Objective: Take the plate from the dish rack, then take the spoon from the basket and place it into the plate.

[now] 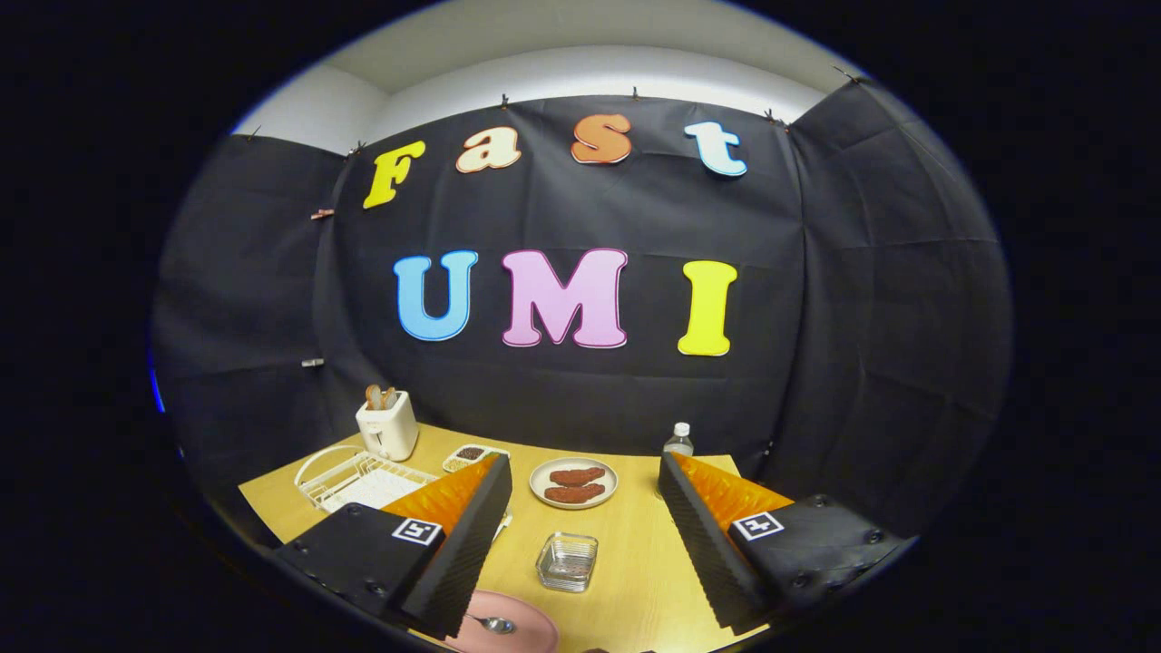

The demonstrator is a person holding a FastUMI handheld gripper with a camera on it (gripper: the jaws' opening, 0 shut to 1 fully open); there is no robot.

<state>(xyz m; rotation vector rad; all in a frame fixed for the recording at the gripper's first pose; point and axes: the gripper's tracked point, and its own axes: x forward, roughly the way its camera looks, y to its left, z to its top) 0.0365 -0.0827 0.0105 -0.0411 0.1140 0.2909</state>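
A pink plate [517, 628] lies on the wooden table [626, 553] close in, partly under my left finger. A metal spoon [494, 623] rests on that plate, its bowl showing by the finger's tip. My gripper [580, 544] hangs open above the table with nothing between its fingers. A small clear glass basket [568, 561] stands between the fingers, just past the plate. The white wire dish rack [358, 478] sits beyond the left finger.
A white toaster [387, 424] with bread stands behind the rack. A small tray of grains [472, 456] lies next to it. A plate with two brown patties [573, 482] sits mid-table. A water bottle [678, 442] stands behind the right finger.
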